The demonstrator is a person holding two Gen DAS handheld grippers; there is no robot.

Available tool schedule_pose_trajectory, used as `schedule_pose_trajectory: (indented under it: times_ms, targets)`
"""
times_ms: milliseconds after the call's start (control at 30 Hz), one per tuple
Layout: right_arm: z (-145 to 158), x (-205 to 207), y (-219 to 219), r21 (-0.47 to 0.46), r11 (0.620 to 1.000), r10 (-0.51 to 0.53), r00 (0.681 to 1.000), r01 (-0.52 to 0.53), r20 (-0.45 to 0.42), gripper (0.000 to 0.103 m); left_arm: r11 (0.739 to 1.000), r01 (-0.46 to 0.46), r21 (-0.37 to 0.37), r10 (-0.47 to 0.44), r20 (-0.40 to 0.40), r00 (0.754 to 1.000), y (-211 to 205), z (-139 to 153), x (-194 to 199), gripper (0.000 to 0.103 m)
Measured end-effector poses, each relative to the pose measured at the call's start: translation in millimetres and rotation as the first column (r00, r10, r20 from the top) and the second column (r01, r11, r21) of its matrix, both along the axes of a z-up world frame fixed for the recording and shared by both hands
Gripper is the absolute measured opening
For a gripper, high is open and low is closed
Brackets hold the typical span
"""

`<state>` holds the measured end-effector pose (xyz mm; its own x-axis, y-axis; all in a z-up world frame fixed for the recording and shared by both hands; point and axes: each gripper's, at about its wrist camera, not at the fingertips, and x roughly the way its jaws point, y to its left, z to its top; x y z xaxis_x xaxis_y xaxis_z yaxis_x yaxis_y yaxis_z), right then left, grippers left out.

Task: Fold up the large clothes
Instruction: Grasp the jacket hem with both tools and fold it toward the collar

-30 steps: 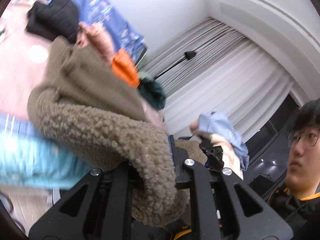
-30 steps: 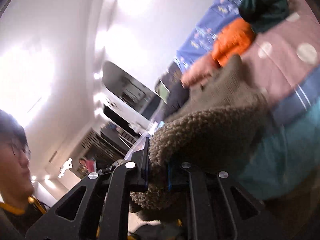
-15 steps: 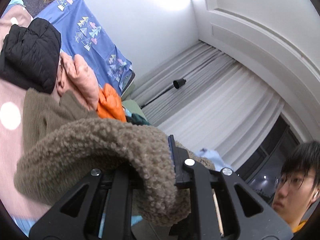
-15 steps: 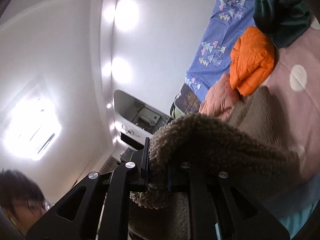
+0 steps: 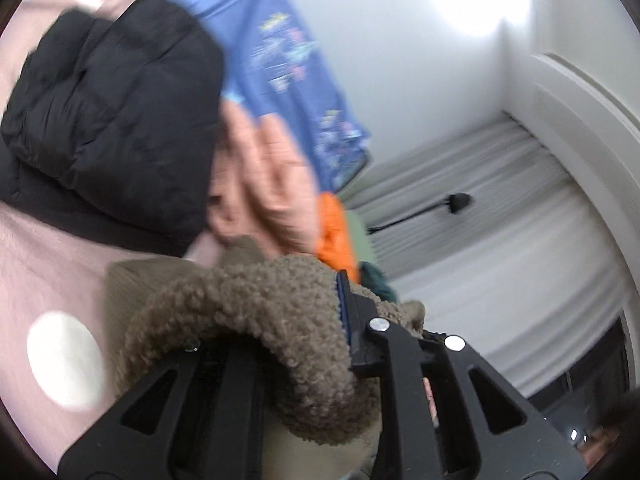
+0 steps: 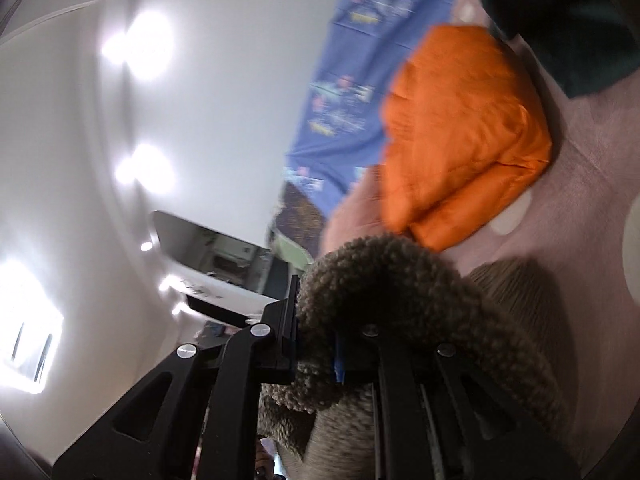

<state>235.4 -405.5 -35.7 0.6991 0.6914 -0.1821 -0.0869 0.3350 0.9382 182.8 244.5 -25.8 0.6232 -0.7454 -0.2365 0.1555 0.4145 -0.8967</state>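
Brown fleece garment (image 5: 256, 320), one edge lifted above the pink dotted bedspread (image 5: 48, 264), its ribbed part trailing on the bedspread toward the pile of jackets at the far edge. Left gripper (image 5: 304, 312) and right gripper (image 6: 316, 340) each clamp a bunched fold of this edge, jaws nearly shut.

Both cameras have swung in over the pink spread (image 5: 48, 256), so the folded pile looms larger: the black jacket (image 5: 108, 120) now fills the upper left of the left wrist frame, the peach one (image 5: 264, 184) sits mid-frame, and the orange jacket (image 6: 464, 132) has grown across the upper right of the right wrist frame. The person's face has slid to the bottom edge of both frames. The teal cloth that lay at the lower edge of each frame a second ago is gone.
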Motion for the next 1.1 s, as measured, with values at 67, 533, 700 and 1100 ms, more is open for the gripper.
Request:
schedule_pose_trajectory:
  times_ms: [67, 533, 700, 1100]
  targets:
    - [-19, 19, 2, -0.027, 1.0, -0.005, 0.999, 0.004, -0.054, 0.013, 1.0, -0.001, -0.003, 0.001, -0.064, 0.998, 5, -24, 21, 0.013]
    - [-13, -6, -7, -0.15, 0.985, -0.084, 0.996, 0.081, -0.013, 0.067, 0.977, -0.066, -0.202, 0.063, -0.019, 0.998, 50, -36, 3, 0.082]
    - [15, -36, -14, -0.203, 0.97, -0.126, 0.991, 0.134, 0.053, 0.067, 0.977, -0.182, -0.11, 0.187, 0.04, 0.982, 72, 9, -46, 0.074]
    - [22, 28, 86, -0.515, 0.855, 0.024, 0.996, -0.065, -0.086, 0.034, 0.962, -0.023, 0.273, 0.055, -0.108, 0.993, -62, 20, 4, 0.031]
